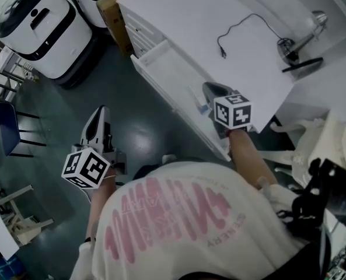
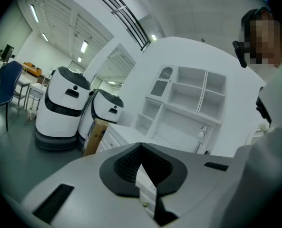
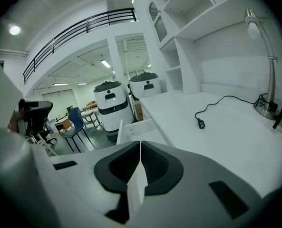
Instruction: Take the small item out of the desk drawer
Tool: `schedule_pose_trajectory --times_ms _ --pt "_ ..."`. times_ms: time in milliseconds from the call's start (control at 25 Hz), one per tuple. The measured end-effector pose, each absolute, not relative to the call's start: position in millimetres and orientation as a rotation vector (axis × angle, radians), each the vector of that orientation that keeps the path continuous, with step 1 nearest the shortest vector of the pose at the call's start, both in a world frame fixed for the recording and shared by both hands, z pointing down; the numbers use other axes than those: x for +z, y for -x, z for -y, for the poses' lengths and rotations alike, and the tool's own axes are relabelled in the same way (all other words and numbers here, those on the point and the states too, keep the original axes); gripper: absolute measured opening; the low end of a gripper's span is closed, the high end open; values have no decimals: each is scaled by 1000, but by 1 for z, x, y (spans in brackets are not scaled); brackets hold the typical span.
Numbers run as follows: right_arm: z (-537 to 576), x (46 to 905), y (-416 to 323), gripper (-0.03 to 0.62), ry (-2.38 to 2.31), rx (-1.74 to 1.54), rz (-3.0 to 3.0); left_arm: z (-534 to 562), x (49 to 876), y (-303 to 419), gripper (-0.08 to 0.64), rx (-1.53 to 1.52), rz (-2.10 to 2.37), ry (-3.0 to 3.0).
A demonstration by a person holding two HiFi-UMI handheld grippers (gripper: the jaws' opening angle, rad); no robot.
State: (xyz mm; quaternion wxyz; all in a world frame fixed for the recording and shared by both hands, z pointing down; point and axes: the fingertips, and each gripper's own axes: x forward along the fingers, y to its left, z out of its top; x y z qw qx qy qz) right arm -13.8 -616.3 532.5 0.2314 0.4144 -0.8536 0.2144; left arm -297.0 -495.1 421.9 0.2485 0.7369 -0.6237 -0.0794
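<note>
Small item [image 1: 199, 102] lies thin, bluish, in open drawer [image 1: 168, 67].

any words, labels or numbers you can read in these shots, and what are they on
Nothing can be read for certain.
On the shirt: pink lettering beside the pink print, upside down and blurred, not readable.
On the left marker cube and the right marker cube: black and white square patterns only, no words.
On the white robot: no label legible.
</note>
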Motion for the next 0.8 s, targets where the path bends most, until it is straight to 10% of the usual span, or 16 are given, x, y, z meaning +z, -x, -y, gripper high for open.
schedule_pose_trajectory --times_ms 320,440,800 --pt "610 592 16 23 -996 530 2181 503 436 303 29 -205 1695 -1981" --pt "607 606 20 186 -950 515 2160 504 439 307 29 -205 1693 -1975" --pt "603 653 11 232 -906 553 2036 502 445 317 28 -184 1715 -1954"
